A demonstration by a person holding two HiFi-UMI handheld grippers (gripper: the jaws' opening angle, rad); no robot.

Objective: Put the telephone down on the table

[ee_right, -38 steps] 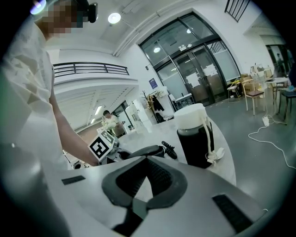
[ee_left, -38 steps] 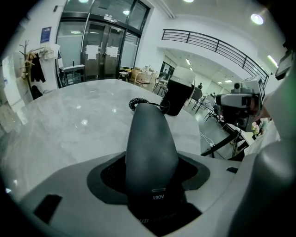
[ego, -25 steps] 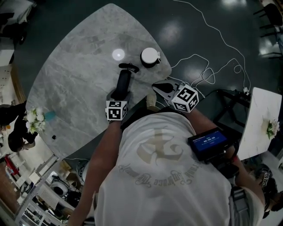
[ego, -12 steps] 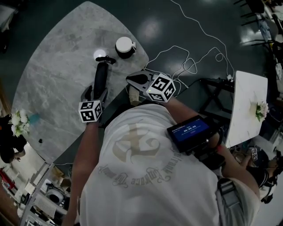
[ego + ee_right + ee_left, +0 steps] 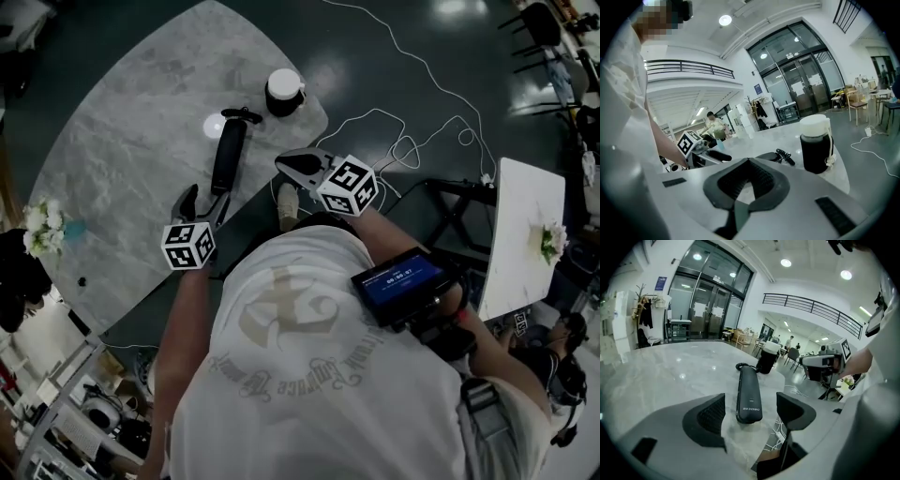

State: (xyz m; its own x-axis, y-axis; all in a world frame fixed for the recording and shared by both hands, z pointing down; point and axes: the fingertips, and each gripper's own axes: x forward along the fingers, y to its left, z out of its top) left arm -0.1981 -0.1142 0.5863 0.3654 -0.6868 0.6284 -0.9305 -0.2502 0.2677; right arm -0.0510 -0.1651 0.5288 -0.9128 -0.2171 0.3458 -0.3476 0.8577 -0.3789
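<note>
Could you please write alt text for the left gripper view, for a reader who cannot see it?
A black telephone handset lies flat on the grey marble table, its near end between the left gripper's open jaws, untouched. Its coiled cord end points toward a dark bottle with a white lid near the table's far edge.

Black telephone [image 5: 228, 156], grey-marbled table [image 5: 122, 169]

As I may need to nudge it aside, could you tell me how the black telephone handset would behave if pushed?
The telephone handset looks like rigid plastic, so it should move as one stiff piece. Lying flat on the glossy table, it would probably slide, not roll. Its coiled cord may drag behind.
</note>
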